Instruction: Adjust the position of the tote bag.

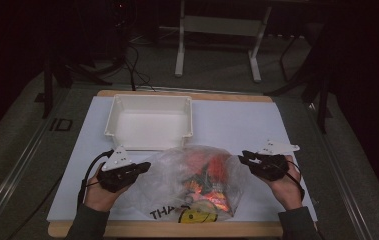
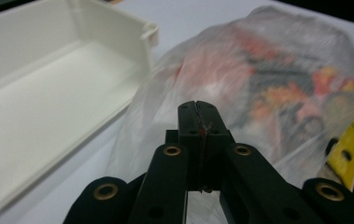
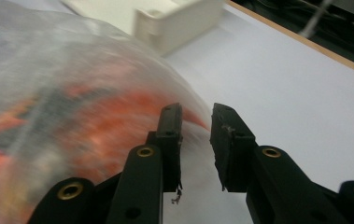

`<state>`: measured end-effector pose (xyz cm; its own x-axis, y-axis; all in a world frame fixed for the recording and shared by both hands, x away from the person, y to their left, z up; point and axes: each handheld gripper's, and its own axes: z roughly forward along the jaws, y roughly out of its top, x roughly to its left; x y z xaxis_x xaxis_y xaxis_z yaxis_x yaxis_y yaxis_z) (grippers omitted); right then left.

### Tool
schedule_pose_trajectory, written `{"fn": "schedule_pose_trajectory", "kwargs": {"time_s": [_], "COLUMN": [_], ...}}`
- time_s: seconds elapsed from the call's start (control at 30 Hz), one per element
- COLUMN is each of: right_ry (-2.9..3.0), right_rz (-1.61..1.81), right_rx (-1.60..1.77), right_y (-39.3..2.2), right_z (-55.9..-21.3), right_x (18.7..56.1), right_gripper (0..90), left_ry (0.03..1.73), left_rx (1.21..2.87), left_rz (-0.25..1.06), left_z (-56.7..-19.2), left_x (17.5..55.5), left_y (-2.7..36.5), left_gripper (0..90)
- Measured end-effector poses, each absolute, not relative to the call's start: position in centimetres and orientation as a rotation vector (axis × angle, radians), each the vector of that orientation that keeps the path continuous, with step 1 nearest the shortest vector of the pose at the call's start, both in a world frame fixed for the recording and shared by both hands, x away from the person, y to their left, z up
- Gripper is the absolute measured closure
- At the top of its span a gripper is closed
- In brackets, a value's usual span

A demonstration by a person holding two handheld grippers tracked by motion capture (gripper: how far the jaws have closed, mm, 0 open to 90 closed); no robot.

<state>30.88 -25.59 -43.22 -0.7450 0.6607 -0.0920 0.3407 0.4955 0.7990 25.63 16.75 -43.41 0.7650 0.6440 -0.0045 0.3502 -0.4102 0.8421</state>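
The plastic bag (image 1: 197, 182) of orange toys sits on the counter (image 1: 237, 125) just in front of the empty white bin (image 1: 149, 120). The left hand-held gripper (image 1: 144, 166) pinches the bag's film; the right hand-held gripper (image 1: 244, 157) stands parted beside it. Emptying the bag into the bin likely remains.

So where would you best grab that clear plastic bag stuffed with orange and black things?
Pinch the loose film at the clear plastic bag's upper edges, one gripper from each side. The film there is thin and slack, while the bulging middle is too wide for the jaws.

Bag (image 1: 197, 182) blocks bin (image 1: 149, 121) front.
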Motion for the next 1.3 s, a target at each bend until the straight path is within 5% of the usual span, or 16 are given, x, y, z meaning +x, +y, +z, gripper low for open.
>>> {"fn": "schedule_pose_trajectory", "kwargs": {"time_s": [0.6,1.3], "right_ry": [2.487,2.544], "right_rz": [1.241,1.447], "right_rx": [0.662,0.618], "right_y": [-19.4,-16.1], "right_z": [-43.9,-44.2], "right_x": [30.5,31.0], "right_gripper": [66.1,58.4], "left_ry": [0.526,0.508], "left_rx": [2.07,2.05], "left_rz": [0.302,0.252], "left_z": [-40.4,-40.8], "left_x": [29.6,30.5], "left_y": [8.3,5.3], "left_gripper": [90.0,90.0]}}
